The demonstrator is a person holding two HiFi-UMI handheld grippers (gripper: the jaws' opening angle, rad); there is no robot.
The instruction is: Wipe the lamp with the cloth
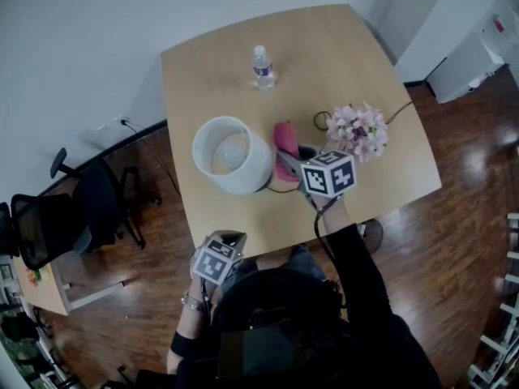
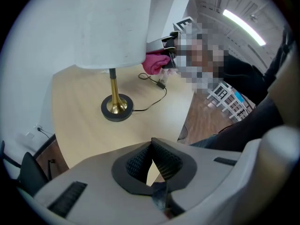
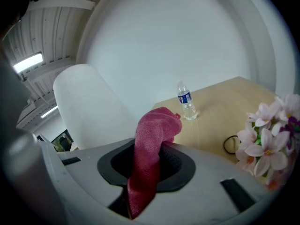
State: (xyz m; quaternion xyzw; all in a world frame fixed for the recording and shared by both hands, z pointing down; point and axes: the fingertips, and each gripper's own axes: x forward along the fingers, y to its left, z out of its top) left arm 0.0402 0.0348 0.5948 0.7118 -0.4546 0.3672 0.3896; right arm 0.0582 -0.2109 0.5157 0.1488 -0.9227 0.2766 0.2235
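Observation:
A lamp with a white shade stands on the wooden table; its brass stem and dark round base show in the left gripper view. My right gripper is shut on a pink cloth, which sticks up between the jaws just right of the shade. The cloth sits beside the shade, and I cannot tell whether it touches. My left gripper hangs at the table's near edge, shut and empty, its pads together, apart from the lamp.
A water bottle stands at the far side of the table. A bunch of pink and white flowers lies right of my right gripper, with a dark cable loop by it. An office chair is on the floor at left.

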